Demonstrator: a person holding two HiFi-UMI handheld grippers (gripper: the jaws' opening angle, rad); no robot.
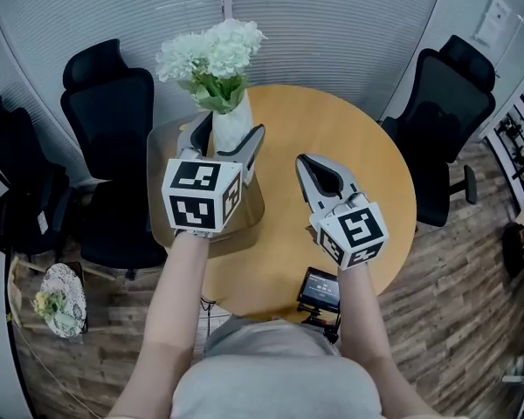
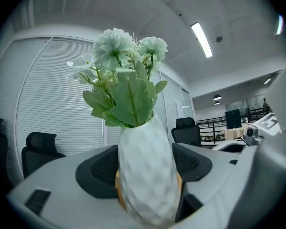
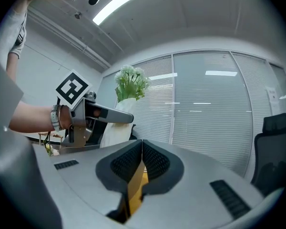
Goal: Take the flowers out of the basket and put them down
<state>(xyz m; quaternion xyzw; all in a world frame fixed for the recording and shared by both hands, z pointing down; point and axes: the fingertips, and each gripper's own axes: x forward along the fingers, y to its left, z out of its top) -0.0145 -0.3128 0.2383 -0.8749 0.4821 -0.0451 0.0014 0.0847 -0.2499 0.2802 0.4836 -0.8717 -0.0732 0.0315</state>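
The left gripper (image 1: 230, 138) was clamped on the white vase (image 2: 148, 175), one pad on each flank, and pointed level over the table's (image 1: 358, 147) left part. The vase stood upright with its long axis vertical; the flowers (image 1: 211, 52) rose out of its neck, above and beyond the jaws. Beneath it a brownish box shape (image 1: 162, 177), probably the basket, covered the table's left edge; whether the vase had cleared it could not be told. The right gripper (image 1: 306, 162) was nearer the table's middle, jaws together and empty, the farther of the two. Bare tabletop lay to the right and far side. A small device (image 1: 319, 289) sat at the table's near edge, and chairs (image 1: 113, 103) ringed it.
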